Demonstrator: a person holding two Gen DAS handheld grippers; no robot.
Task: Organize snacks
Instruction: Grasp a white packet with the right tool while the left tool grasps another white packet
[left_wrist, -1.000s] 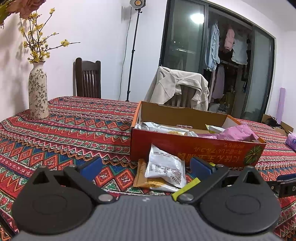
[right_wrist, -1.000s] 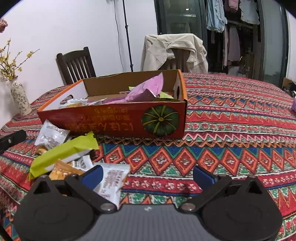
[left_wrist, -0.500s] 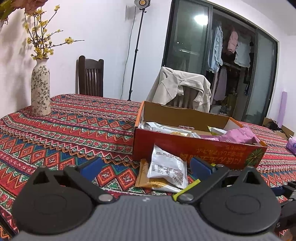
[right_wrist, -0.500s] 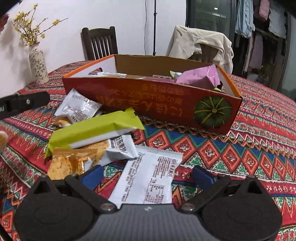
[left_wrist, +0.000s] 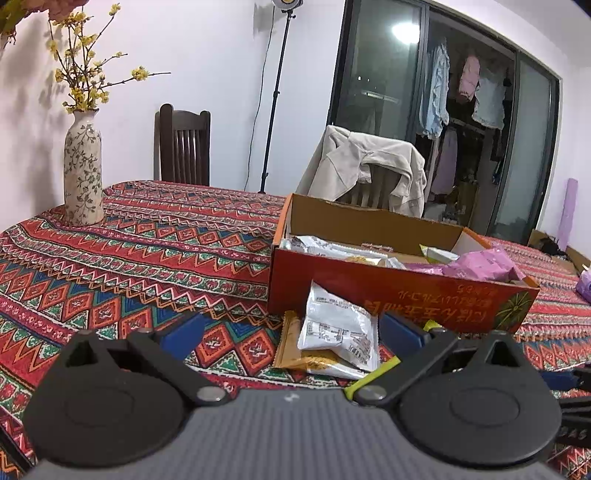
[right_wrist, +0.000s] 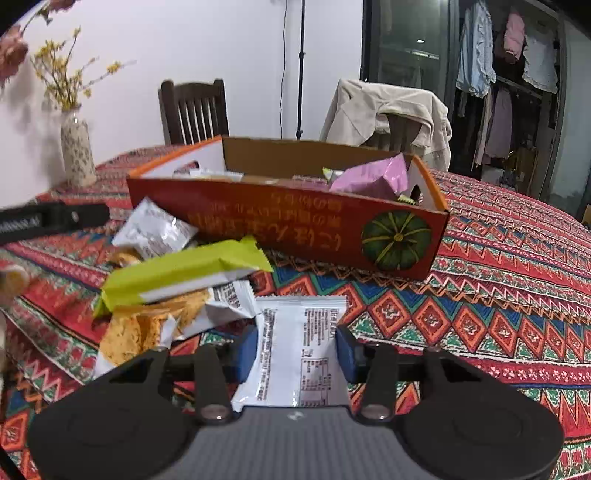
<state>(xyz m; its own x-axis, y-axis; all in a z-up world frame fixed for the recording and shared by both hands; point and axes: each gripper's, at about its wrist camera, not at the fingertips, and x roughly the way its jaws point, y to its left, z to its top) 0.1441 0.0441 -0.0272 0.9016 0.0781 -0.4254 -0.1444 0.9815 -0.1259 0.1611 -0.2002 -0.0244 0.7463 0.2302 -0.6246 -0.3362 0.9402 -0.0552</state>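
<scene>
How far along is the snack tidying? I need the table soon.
Partly done: the box already holds several packets, the pink packet among them. In hand: the right gripper is closing around a white packet. Left: the green bar, an orange packet and other white packets; the left gripper is open, empty.

Orange print on the red box (right_wrist: 280, 218) front runs upside down, characters not legible. White packet (right_wrist: 299, 354) carries fine black print and a table, too small to read.
</scene>
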